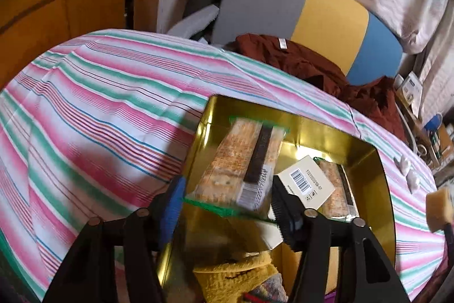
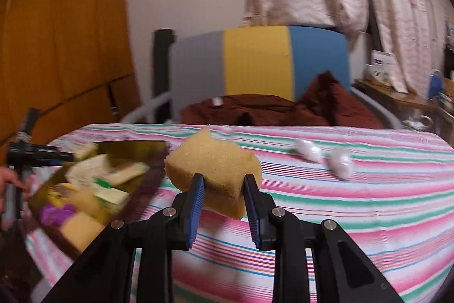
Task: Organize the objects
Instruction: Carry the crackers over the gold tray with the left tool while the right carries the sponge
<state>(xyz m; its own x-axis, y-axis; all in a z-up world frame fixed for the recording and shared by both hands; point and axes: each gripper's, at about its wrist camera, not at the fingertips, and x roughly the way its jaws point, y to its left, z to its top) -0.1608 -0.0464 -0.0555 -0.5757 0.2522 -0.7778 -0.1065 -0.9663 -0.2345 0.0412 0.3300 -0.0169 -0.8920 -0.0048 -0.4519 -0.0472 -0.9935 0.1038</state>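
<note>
A gold tin box (image 1: 366,169) lies on the striped cloth and holds snack packets, a white barcoded card (image 1: 305,180) and a yellow cloth (image 1: 238,277). My left gripper (image 1: 227,193) is open above the box, with a green-edged cracker packet (image 1: 244,161) between its fingers, blurred and untouched by the pads. My right gripper (image 2: 224,181) is shut on a tan sponge (image 2: 215,163) and holds it above the cloth, right of the box (image 2: 136,149). The sponge also shows in the left wrist view (image 1: 438,208).
Two white wrapped items (image 2: 309,151) (image 2: 342,161) lie on the striped tablecloth (image 2: 340,203) to the right. A maroon garment (image 2: 255,107) lies at the far edge before a grey, yellow and blue panel (image 2: 255,61). Wooden wardrobe on the left, curtains behind.
</note>
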